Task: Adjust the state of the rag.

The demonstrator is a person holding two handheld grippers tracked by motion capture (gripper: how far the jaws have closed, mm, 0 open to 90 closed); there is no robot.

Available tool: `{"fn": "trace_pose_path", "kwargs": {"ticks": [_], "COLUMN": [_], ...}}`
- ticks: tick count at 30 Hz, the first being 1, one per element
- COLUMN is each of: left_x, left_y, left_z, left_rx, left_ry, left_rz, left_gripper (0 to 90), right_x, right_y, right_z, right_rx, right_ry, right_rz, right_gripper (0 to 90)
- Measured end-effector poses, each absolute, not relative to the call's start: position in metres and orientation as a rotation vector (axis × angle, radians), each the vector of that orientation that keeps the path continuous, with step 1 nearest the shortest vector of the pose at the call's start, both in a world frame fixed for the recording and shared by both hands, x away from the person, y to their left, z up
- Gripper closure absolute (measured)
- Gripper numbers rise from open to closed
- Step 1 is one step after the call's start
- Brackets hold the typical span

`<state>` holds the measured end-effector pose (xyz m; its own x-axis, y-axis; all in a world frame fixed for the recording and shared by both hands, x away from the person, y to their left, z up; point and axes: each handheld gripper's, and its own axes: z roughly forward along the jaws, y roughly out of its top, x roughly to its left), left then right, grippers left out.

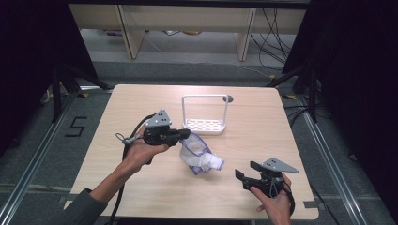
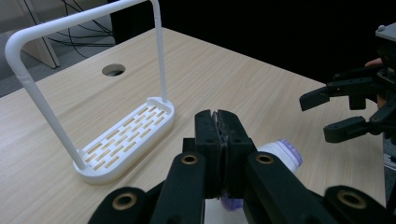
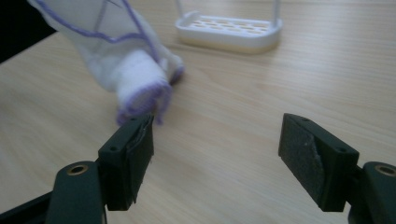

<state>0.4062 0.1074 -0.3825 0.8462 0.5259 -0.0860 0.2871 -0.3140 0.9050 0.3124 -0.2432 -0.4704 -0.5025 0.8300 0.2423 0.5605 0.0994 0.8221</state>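
High view shows my left gripper clamped shut on the top edge of the purple-trimmed mesh bag, which hangs below and beyond its jaws, its lower end resting on the table. My right gripper stands wide open and empty, the bag ahead and to the left of its jaws, long axis slanting down toward them. I judge the right is placed to take the free end. White rack stands beyond, apart.

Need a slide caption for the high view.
Left gripper lifts a white mesh pouch with purple trim; open right gripper waits beside it.
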Motion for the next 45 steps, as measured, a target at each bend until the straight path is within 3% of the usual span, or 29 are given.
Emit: {"fn": "trace_pose_path", "kwargs": {"ticks": [16,17,23,24,32,37,41,45], "left_x": [0.405,0.405,0.407,0.407,0.409,0.393,0.369,0.344], "left_y": [0.100,0.100,0.101,0.103,0.137,0.157,0.171,0.188], "left_z": [-0.370,-0.369,-0.363,-0.361,-0.344,-0.364,-0.397,-0.437], "left_rx": [1.915,1.918,1.911,1.903,1.826,1.786,1.826,1.904], "left_ry": [0.580,0.578,0.576,0.584,0.646,0.665,0.684,0.717], "left_rz": [0.267,0.265,0.272,0.277,0.330,0.261,0.221,0.171], "left_gripper": [87.2,87.2,87.3,87.3,87.3,87.3,87.3,87.2], "right_x": [0.326,0.327,0.342,0.343,0.350,0.354,0.343,0.320], "right_y": [-0.185,-0.180,-0.165,-0.164,-0.186,-0.203,-0.207,-0.192], "right_z": [-0.469,-0.472,-0.480,-0.478,-0.423,-0.402,-0.406,-0.442], "right_rx": [1.171,1.201,1.055,1.038,0.907,0.863,0.861,0.809], "right_ry": [2.271,2.290,2.373,2.365,2.288,2.303,2.313,2.462], "right_rz": [1.331,1.321,1.260,1.269,1.298,1.246,1.262,1.224], "right_gripper": [33.0,35.6,82.6,85.3,86.6,86.6,86.6,86.5]}}
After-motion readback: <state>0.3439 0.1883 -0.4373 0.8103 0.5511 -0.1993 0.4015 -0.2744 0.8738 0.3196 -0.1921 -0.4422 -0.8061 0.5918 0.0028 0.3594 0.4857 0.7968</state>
